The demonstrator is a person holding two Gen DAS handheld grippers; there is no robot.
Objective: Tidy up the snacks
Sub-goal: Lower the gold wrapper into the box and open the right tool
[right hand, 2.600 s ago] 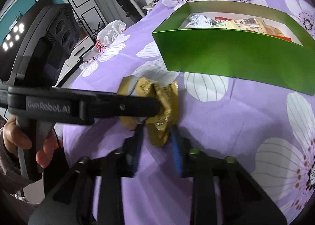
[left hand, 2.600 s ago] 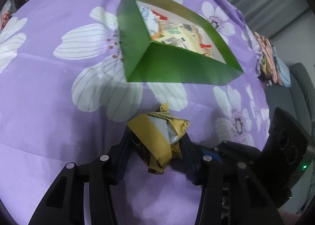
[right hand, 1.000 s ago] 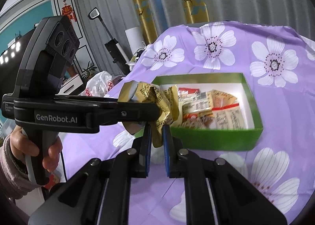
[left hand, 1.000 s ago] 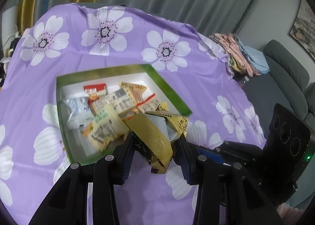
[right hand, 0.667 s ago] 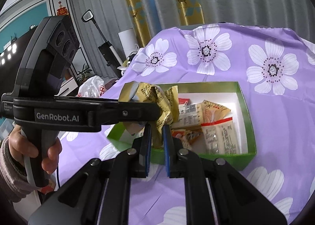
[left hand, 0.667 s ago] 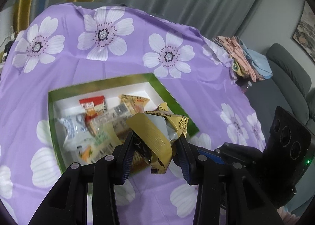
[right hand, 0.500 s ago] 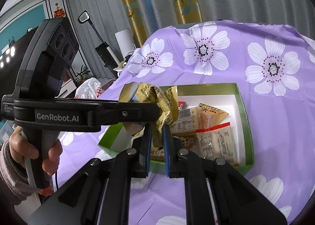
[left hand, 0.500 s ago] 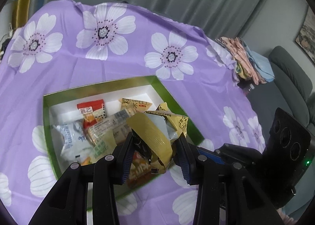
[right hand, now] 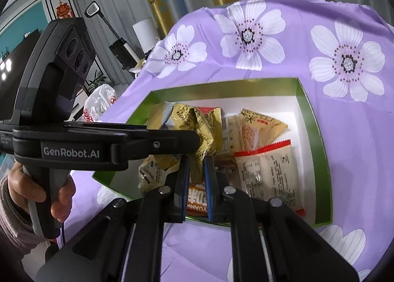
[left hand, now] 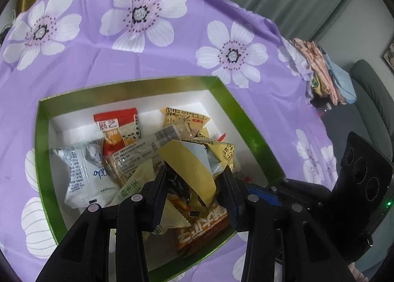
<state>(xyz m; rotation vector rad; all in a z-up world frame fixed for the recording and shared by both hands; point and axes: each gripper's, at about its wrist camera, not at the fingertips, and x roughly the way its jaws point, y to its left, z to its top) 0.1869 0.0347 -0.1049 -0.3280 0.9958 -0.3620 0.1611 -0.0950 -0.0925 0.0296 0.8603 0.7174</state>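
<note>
A crumpled gold snack packet (left hand: 197, 166) is held in the air over the open green box (left hand: 41, 139). My left gripper (left hand: 194, 178) is shut on the packet's body. My right gripper (right hand: 196, 171) is shut on the lower edge of the same packet (right hand: 199, 126). The box (right hand: 317, 139) has a white inside and holds several snack packets, among them a white one (left hand: 81, 176), a red one (left hand: 118, 126) and an orange one (left hand: 202, 230). The left gripper crosses the right wrist view from the left.
The box sits on a table under a purple cloth with white flowers (left hand: 138, 15). Folded clothes (left hand: 322, 70) lie at the far right edge, by a grey sofa (left hand: 369, 99). A white plastic bag (right hand: 98, 102) sits beyond the table's left side.
Both grippers have lifted the gold packet off the cloth and carried it forward. It now hangs over the inside of the green box. Both stay shut on it.
</note>
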